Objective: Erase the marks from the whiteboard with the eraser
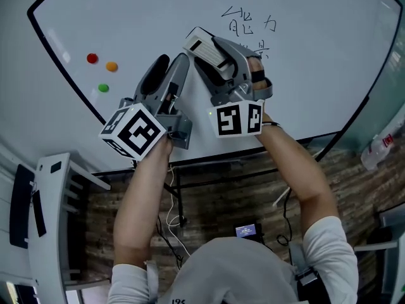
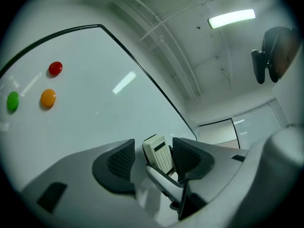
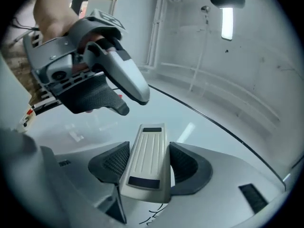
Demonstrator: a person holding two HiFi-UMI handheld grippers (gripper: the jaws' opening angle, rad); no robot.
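The eraser (image 3: 148,151), a pale ribbed block with dark strips at both ends, stands lengthwise between the jaws of the right gripper (image 3: 147,169). The two dark textured pads (image 3: 114,164) are closed against its long sides, and its far end juts out past them toward the whiteboard (image 3: 199,127). Whether that end touches the board I cannot tell. In the head view the eraser sits a little above centre, lower left of the black handwritten marks (image 1: 248,23) in the upper middle. A fainter second line of writing (image 1: 261,50) shows just right of the gripper. The left gripper (image 1: 172,62) hovers just beside it on the left with its jaws apart and gripping nothing; in the left gripper view the eraser shows through the gap between them. Far left on the board sit a red magnet (image 1: 92,58), an orange magnet (image 1: 111,66) and a green magnet (image 1: 103,88).
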